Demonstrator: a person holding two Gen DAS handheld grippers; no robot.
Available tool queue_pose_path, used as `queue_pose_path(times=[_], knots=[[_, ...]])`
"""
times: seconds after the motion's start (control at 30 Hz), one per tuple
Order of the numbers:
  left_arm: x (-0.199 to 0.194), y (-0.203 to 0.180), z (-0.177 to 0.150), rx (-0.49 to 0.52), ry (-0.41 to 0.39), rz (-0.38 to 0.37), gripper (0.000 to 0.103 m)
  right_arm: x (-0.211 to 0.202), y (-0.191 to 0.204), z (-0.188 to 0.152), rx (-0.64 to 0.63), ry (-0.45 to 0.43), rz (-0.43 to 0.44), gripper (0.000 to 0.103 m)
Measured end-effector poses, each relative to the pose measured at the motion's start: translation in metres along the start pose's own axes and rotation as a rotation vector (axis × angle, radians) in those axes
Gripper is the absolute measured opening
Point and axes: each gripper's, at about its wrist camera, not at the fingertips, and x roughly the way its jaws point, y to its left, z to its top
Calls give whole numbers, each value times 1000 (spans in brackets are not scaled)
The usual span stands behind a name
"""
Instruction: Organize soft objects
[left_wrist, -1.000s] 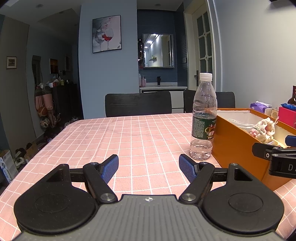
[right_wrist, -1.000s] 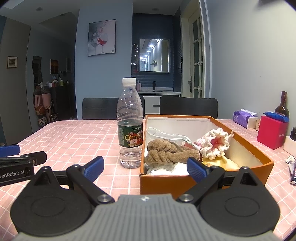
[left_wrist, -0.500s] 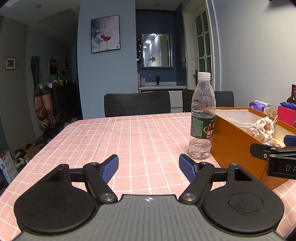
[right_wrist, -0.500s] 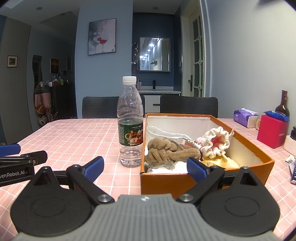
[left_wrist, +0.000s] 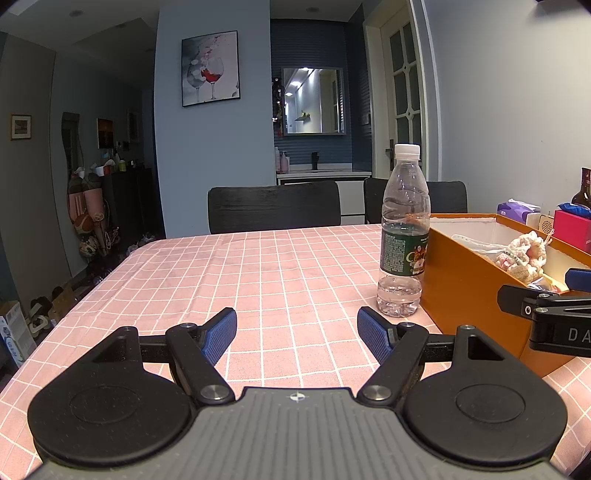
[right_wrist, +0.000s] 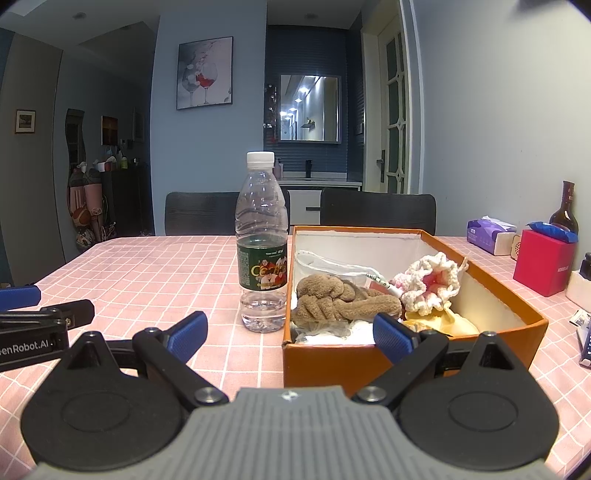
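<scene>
Two grippers, left (left_wrist: 297, 328) and right (right_wrist: 290, 332), hover low over the pink bench (left_wrist: 258, 266), jaws wide and empty. Soft toys (right_wrist: 343, 299) lie heaped in the orange box (right_wrist: 369, 363) beside a bottle (right_wrist: 263, 251), probably gathered for sorting.

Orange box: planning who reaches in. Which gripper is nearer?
Right. The right gripper sits at the orange box's front wall; the left gripper is off to its left.

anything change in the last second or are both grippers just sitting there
Nothing visibly changed. The left gripper and right gripper stay open and empty above the table, the water bottle stands beside the orange box, and the brown plush still lies inside it.
</scene>
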Motion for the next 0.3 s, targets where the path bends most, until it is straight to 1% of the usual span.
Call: queue_pose_path(times=[0.3], knots=[[-1,2,-1,3,-2,0,87,0,1,-1,-3,1,2,94]])
